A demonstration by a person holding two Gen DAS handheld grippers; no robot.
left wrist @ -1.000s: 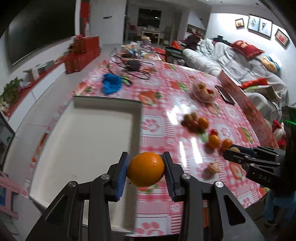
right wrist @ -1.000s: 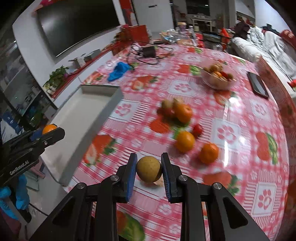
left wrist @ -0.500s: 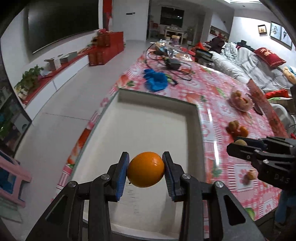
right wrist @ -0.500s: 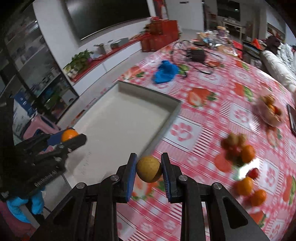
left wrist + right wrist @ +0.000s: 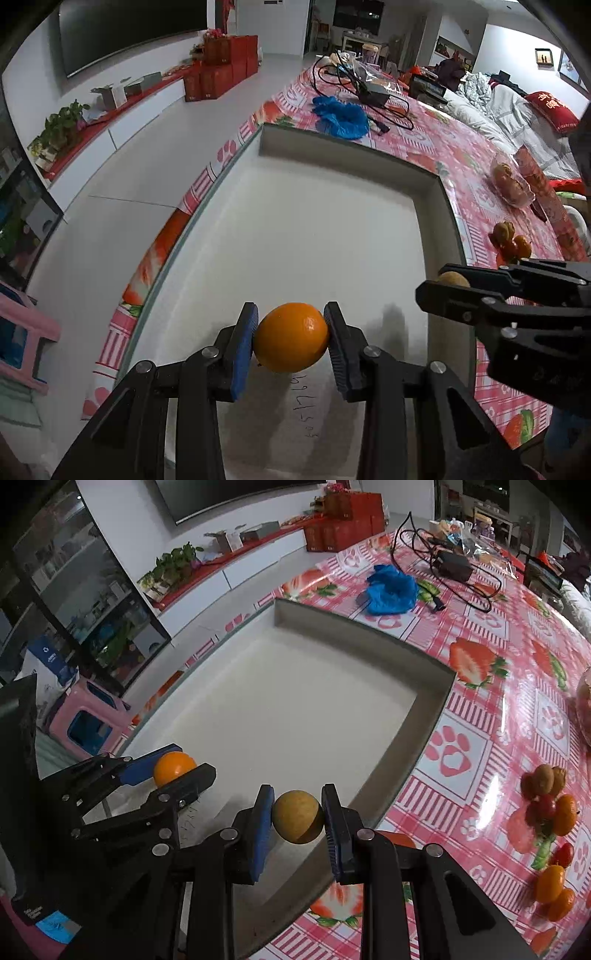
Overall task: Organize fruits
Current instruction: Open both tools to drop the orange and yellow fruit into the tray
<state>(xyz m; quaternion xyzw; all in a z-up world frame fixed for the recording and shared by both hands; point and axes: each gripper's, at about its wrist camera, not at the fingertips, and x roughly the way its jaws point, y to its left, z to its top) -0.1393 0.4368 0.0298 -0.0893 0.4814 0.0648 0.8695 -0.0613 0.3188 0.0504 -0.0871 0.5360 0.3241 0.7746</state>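
The left tool (image 5: 291, 341) grips an orange (image 5: 291, 336) and the right tool (image 5: 297, 818) a yellow-brown fruit (image 5: 297, 816), both over the white tray (image 5: 441, 206), loose fruit (image 5: 550, 805) to their right.

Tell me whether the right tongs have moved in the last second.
Yes. The right tongs, holding the pear, moved left from the tablecloth to over the tray.

Handwritten dark digits (image 5: 304, 400) stand on the tray (image 5: 306, 229) floor, seen upside down and hard to read. Other print is too blurred to make out.
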